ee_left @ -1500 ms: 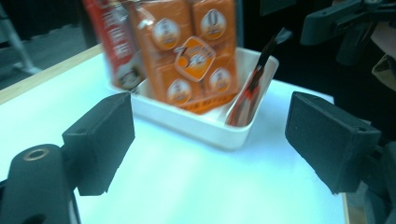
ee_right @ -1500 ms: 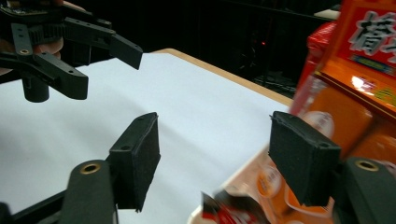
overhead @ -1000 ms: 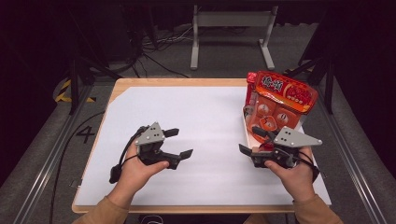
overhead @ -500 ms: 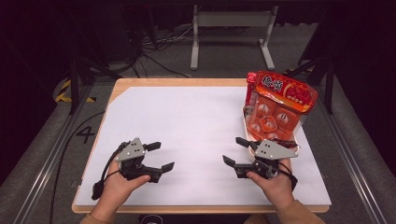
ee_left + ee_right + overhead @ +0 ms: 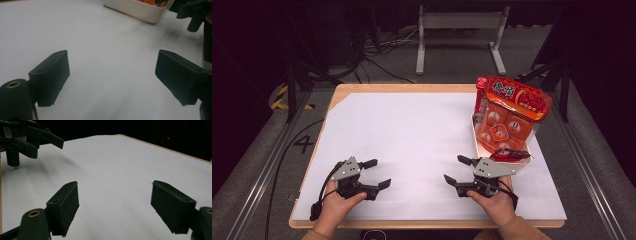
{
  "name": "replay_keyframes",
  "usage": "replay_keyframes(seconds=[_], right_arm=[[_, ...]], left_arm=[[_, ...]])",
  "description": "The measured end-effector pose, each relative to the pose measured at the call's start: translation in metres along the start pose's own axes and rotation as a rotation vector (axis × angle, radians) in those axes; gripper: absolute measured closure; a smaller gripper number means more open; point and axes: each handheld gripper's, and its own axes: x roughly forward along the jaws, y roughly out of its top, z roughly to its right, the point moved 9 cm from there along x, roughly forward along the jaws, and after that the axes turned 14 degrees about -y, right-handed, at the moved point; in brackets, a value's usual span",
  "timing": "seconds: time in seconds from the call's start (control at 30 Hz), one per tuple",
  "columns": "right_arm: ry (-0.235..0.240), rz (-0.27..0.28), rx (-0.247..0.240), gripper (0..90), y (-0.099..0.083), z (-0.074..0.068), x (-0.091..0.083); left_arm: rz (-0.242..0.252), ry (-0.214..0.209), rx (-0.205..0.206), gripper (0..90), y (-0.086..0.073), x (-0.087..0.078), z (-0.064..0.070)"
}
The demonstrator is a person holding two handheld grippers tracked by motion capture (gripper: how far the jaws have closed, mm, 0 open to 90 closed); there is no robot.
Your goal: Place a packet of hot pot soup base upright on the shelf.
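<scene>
The left hand-held gripper (image 5: 379,173) rested low over the near left part of the white-covered wooden worktop (image 5: 412,130), held in a person's left hand (image 5: 337,202); its two black jaws stood wide apart with nothing between them, pointing rightwards across the sheet; in the left gripper view the same jaws framed bare white surface, with the near wall of a white tray (image 5: 136,10) at the far edge. The right hand-held gripper (image 5: 457,170) sat on the near right part of the worktop in the person's right hand (image 5: 494,202); its jaws were likewise spread and empty, pointing leftwards towards the other tool, the two well apart; in the right gripper view the left hand-held gripper (image 5: 32,138) appeared at the far left. The glossy red-and-orange plastic bag of round snack pieces (image 5: 509,112) stood tilted in the white tray (image 5: 476,140) at the far right of the worktop; the tray's near end lay just beside the right hand-held gripper, untouched by either jaw.
</scene>
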Motion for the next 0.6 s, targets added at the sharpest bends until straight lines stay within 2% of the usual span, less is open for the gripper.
replay_keyframes(seconds=[0.07, 0.13, 0.2, 0.27, 0.37, 0.47, 0.6], right_arm=[[-0.001, -0.012, -0.006, 22.9, -0.007, 0.001, 0.003], [-0.011, -0.04, -0.012, 22.6, -0.017, 0.003, 0.008], [-0.013, -0.048, -0.015, 22.4, -0.019, 0.003, 0.009], [-0.014, -0.057, -0.019, 21.9, -0.023, 0.004, 0.011], [-0.017, -0.07, -0.01, 21.5, -0.027, 0.005, 0.012], [-0.018, -0.064, -0.006, 21.2, -0.026, 0.006, 0.012], [-0.017, -0.057, 0.002, 21.2, -0.023, 0.007, 0.011]], left_arm=[[-0.011, -0.001, -0.002, 13.6, -0.007, 0.001, -0.004], [0.021, -0.006, -0.034, 13.1, -0.006, -0.003, -0.006], [0.03, 0.002, -0.032, 12.7, -0.006, -0.005, -0.007], [0.002, 0.019, -0.012, 12.3, -0.007, -0.006, -0.008], [-0.007, 0.022, -0.006, 12.6, -0.008, -0.005, -0.006], [-0.003, 0.025, -0.008, 12.7, -0.006, -0.008, -0.006], [-0.024, 0.035, -0.002, 13.2, -0.005, -0.011, -0.004]])
